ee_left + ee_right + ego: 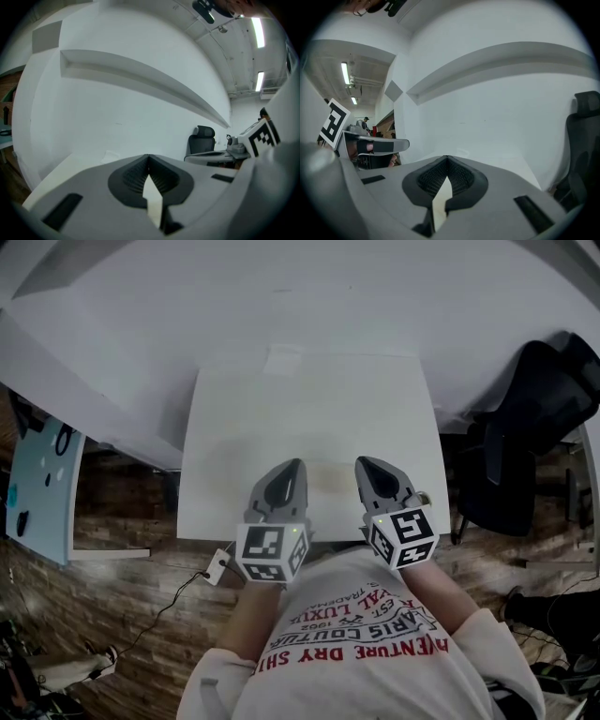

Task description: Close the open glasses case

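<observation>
No glasses case shows in any view. Over the near edge of the white table (309, 418), my left gripper (298, 463) and right gripper (361, 462) sit side by side, pointing away from me. Both are shut with nothing between their jaws. In the left gripper view, the left gripper (148, 157) has its grey jaws meeting at the tips, with only the bare table top and a white wall beyond. The right gripper view shows the same: the right gripper (447, 158) has its tips touching, and the left gripper's marker cube (333, 123) is off to the side.
A black office chair (534, 427) stands to the right of the table. A light blue board (42, 488) leans at the left. A white plug with a cable (217, 565) lies on the wooden floor by the table's front left corner. A pale rectangular patch (295, 360) marks the table's far edge.
</observation>
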{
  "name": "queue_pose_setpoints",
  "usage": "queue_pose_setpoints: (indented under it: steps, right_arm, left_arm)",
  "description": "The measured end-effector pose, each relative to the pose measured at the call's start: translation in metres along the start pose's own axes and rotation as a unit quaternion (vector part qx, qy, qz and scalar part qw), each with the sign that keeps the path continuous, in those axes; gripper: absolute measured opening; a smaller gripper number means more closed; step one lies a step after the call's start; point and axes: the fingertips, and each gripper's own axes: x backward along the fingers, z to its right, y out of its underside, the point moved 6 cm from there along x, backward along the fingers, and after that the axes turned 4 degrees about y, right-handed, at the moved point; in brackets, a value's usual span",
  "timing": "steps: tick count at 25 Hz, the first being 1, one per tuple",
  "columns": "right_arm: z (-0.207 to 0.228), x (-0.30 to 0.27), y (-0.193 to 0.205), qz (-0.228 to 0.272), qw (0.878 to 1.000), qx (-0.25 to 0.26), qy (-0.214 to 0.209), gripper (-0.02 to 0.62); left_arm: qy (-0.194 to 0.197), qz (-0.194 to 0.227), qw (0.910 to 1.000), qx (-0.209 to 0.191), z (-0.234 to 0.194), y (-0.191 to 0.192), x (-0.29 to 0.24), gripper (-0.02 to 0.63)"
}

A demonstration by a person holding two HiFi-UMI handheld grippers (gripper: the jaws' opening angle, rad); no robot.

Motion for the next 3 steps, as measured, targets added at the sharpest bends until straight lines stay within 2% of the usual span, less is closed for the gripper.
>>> queue_pose_setpoints:
  steps: [3]
  right_arm:
    - [0.0026,-0.0022,0.0003,-0.002,1.0,0.002,-0.001,0.011]
  left_arm:
    - [0.0,-0.002,1.0,0.003,0.0001,0.0013,-0.0035,0.005]
